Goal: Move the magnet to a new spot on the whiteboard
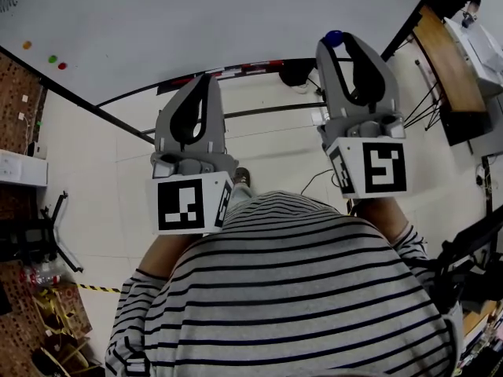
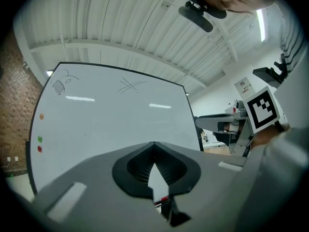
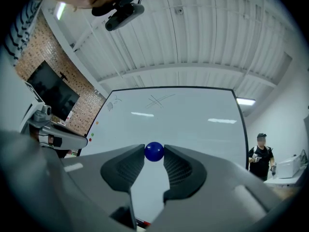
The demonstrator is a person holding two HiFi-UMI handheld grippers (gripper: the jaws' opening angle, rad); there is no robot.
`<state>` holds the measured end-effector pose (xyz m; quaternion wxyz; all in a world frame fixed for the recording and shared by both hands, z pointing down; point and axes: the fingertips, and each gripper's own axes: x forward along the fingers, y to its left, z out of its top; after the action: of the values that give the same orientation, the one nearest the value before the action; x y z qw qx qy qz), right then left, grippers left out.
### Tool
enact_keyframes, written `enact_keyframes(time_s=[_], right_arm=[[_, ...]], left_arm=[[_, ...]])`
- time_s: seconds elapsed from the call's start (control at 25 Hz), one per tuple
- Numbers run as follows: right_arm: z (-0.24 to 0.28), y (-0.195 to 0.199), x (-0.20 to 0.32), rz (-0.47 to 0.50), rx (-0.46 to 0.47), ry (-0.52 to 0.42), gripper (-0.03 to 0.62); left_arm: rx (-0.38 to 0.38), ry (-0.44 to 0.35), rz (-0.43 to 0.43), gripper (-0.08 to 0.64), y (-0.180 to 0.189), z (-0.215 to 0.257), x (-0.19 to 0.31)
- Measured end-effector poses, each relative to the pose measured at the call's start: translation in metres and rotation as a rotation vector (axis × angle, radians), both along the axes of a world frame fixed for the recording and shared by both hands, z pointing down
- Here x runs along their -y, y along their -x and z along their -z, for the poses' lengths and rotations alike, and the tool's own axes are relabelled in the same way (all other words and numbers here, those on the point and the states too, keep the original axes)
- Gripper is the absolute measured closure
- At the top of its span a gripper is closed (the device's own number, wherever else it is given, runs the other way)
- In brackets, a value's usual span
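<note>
A round blue magnet (image 3: 154,152) sits pinched between the tips of my right gripper (image 3: 154,148), which is shut on it. In the head view the blue magnet (image 1: 333,37) shows at the tip of the right gripper (image 1: 335,42), in front of the lower edge of the whiteboard (image 1: 196,22). Whether it touches the board I cannot tell. My left gripper (image 1: 207,78) is beside it to the left, pointing at the board, its jaws closed together with nothing between them. The left gripper (image 2: 154,146) faces the whiteboard (image 2: 111,115).
Orange (image 1: 27,45), green (image 1: 53,58) and red (image 1: 62,66) magnets stick at the board's left edge. A marker tray (image 1: 236,71) runs under the board. A wooden desk (image 1: 448,61) stands to the right. A person (image 3: 261,156) stands beyond the board's right side.
</note>
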<state>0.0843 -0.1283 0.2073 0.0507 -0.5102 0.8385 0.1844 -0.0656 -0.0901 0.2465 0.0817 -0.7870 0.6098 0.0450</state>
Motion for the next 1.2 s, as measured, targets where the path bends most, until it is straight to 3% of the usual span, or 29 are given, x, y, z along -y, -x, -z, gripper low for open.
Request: enact_keyframes(time_s=[0.64, 1.2], right_arm=[[0.002, 0.014, 0.019, 0.038, -0.037, -0.007, 0.468], [0.074, 0.094, 0.155, -0.039, -0.076, -0.141, 0.468]], left_arm=[[-0.04, 0.036, 0.052, 0.545, 0.013, -0.015, 0.018], [-0.029, 0.029, 0.074, 0.545, 0.118, 0.013, 0.124]])
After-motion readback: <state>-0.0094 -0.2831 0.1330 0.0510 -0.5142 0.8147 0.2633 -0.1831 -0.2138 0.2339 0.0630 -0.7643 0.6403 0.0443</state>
